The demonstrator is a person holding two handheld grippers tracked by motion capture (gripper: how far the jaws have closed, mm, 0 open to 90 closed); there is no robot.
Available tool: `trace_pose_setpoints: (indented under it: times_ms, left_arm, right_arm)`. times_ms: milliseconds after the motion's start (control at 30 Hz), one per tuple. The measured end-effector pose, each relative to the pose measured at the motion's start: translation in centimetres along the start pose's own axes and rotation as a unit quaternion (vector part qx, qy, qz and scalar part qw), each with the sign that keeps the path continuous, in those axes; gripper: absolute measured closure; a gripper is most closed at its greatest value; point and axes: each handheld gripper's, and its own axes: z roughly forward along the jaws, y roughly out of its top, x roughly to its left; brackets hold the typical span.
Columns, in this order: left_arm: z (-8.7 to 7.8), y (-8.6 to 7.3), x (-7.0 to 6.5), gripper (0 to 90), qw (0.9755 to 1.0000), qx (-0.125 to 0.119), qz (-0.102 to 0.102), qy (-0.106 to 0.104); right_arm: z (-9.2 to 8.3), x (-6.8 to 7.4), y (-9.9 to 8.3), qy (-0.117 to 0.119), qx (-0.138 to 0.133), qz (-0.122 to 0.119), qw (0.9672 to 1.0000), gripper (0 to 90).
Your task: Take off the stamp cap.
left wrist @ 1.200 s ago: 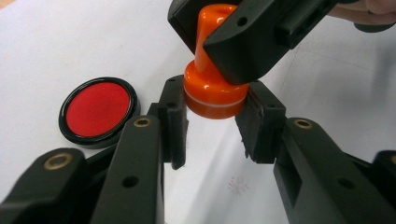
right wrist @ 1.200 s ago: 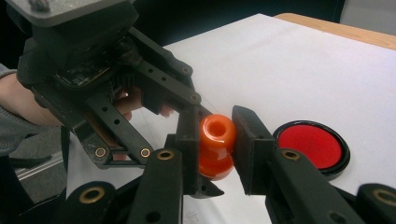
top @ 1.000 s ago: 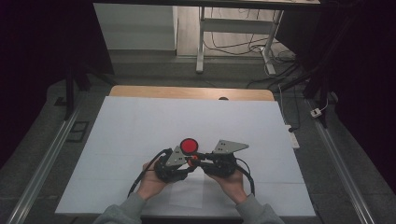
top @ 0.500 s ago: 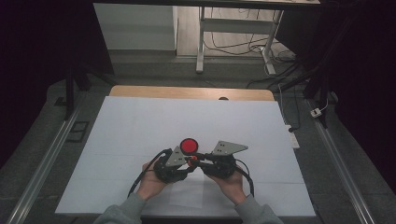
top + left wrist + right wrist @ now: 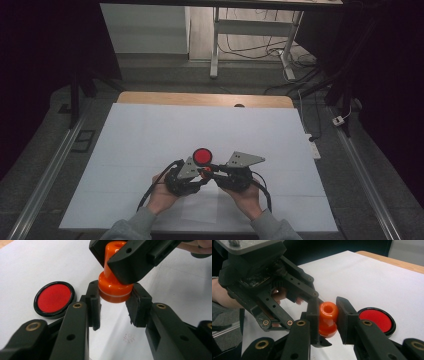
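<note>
An orange stamp (image 5: 113, 288) with a knob handle stands upright over the white paper. My left gripper (image 5: 115, 307) is shut on its round base, one pad on each side. From the opposite side my right gripper (image 5: 327, 320) is shut on the stamp's (image 5: 328, 311) handle. In the high view both grippers meet at the stamp (image 5: 205, 172) near the table's front middle, left gripper (image 5: 201, 176) and right gripper (image 5: 210, 170) tip to tip. A round red ink pad (image 5: 202, 156) in a black rim lies open just beyond them, also seen as the ink pad (image 5: 54, 298) and ink pad (image 5: 375, 320).
A large white sheet (image 5: 150, 135) covers most of the wooden table (image 5: 200, 98). A faint printed mark (image 5: 128, 338) shows on the paper under the left jaws. Metal rails run along both sides of the table, and desk legs and cables stand beyond the far edge.
</note>
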Motion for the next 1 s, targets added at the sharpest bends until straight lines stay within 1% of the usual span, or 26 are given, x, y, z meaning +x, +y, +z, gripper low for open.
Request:
trace_pose_setpoints:
  times_ms: [400, 533, 667, 700, 733, 767, 800, 833, 867, 900, 933, 1000]
  left_arm:
    - [0.0, 0.0, 0.1, 65.2, 1.0000, -0.001, -0.002, -0.004]
    - [0.0, 0.0, 0.0, 65.2, 1.0000, -0.002, 0.001, -0.002]
    - [0.0, -0.1, 0.0, 65.2, 1.0000, 0.002, 0.005, 0.000]
    - [0.1, 0.0, 0.0, 65.2, 0.9997, 0.019, 0.011, 0.005]
    - [0.4, -0.2, -0.2, 65.3, 0.9984, 0.042, 0.032, 0.017]
    - [0.9, -0.5, -0.4, 65.3, 0.9971, 0.060, 0.041, 0.022]
    - [1.1, -0.8, -0.1, 65.3, 0.9994, 0.034, 0.005, -0.010]
    - [1.1, -0.8, 0.0, 65.3, 0.9994, 0.019, -0.014, -0.024]
    - [0.9, -0.5, -0.2, 65.3, 0.9997, 0.017, -0.006, -0.019]
    - [0.8, -0.2, -0.4, 65.3, 0.9998, 0.018, 0.003, -0.010]
    - [0.6, -0.1, -0.4, 65.3, 0.9998, 0.013, 0.003, -0.012]
    - [0.5, -0.1, -0.4, 65.2, 0.9999, 0.014, 0.004, -0.008]
  right_arm:
    - [0.0, 0.2, -0.1, -0.003, -0.004, -0.006, 1.0000, 72.9]
    - [0.0, 0.1, -0.1, -0.002, -0.005, -0.009, 0.9999, 72.9]
    - [0.0, 0.1, -0.1, -0.001, -0.004, -0.007, 1.0000, 73.0]
    - [0.0, 0.1, -0.1, -0.001, -0.003, -0.005, 1.0000, 73.0]
    - [-0.1, 0.1, -0.1, -0.009, -0.016, -0.006, 0.9998, 73.0]
    - [-0.5, 0.0, 0.1, -0.018, -0.030, 0.001, 0.9994, 73.0]
    - [-1.1, -0.4, 0.4, -0.021, -0.045, 0.013, 0.9987, 73.0]
    - [-1.8, -0.7, 0.9, -0.030, -0.050, 0.009, 0.9983, 73.0]
    - [-2.2, -0.8, 1.0, -0.037, -0.049, -0.001, 0.9981, 73.0]
    - [-2.6, -0.9, 1.1, -0.039, -0.052, -0.004, 0.9978, 73.0]
    - [-2.8, -1.0, 1.1, -0.038, -0.056, 0.000, 0.9977, 73.0]
    - [-2.7, -1.1, 1.1, -0.033, -0.056, 0.005, 0.9979, 73.0]
